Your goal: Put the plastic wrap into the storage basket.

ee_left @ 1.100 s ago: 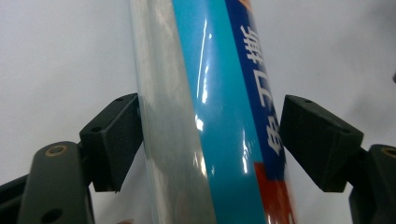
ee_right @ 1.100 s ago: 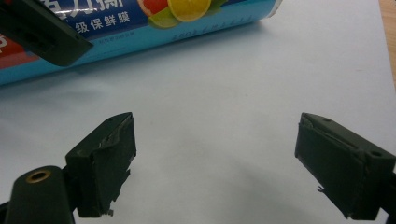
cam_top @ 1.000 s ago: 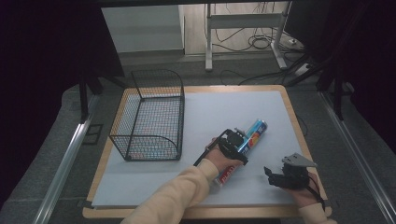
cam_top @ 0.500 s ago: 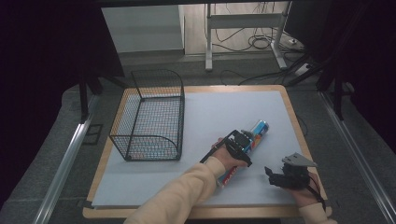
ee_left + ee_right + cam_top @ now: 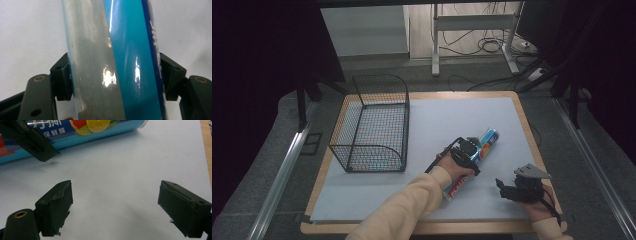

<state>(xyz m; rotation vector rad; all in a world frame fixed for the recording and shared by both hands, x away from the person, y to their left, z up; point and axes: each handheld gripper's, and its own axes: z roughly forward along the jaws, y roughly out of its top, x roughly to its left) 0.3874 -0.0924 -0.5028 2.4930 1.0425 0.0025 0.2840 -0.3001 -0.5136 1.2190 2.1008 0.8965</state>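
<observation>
A long blue tube of cling film (image 5: 488, 137) with fruit printed on its label lies slantwise on the white mat (image 5: 437, 115). My left gripper (image 5: 469, 150) sits across its middle. Its jaws have just been closing, and in the left gripper view both pads (image 5: 61, 75) press on the sides of the tube (image 5: 112, 62), so my left gripper (image 5: 113, 75) is shut on it. My right gripper (image 5: 503, 190) rests low over the mat to the right of the tube's near end. In the right gripper view my right gripper (image 5: 115, 202) stands open with only bare mat between its jaws, and the tube (image 5: 75, 130) lies beyond.
A black wire basket (image 5: 404, 130) stands on the left part of the mat. The wooden table edge (image 5: 522, 115) runs around the mat. One jaw of the left gripper (image 5: 32, 142) crosses the tube in the right gripper view.
The left gripper's jaws have closed onto the tube after a slight shift along it. The right hand has stayed where it was.
</observation>
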